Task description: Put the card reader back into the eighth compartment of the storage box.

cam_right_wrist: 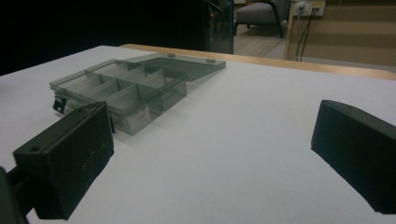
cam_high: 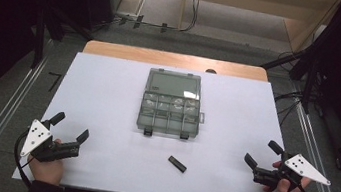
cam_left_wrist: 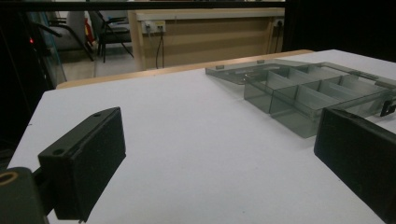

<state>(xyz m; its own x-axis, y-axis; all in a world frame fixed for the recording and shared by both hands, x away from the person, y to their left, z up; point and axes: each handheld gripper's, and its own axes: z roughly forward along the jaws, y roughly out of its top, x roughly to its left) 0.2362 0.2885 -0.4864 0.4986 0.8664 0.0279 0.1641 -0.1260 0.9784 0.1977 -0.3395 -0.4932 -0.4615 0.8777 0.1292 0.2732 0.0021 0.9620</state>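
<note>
A smoky clear plastic organizer box (cam_high: 171,103) lies open in the middle of the white table, its lid flat at the far side and several compartments toward me. It also appears at the right of the left gripper view (cam_left_wrist: 308,93) and at the left of the right gripper view (cam_right_wrist: 126,86). A small black bar (cam_high: 177,164) lies on the table in front of the box. My left gripper (cam_high: 70,127) rests at the near left, open and empty. My right gripper (cam_high: 263,154) rests at the near right, jaws wide apart with nothing between them.
The white table top (cam_high: 107,97) ends in a wooden edge (cam_high: 173,58) at the far side. Metal rails run along both sides on the floor. Cables and dark stands sit beyond the table, and chairs show in the background.
</note>
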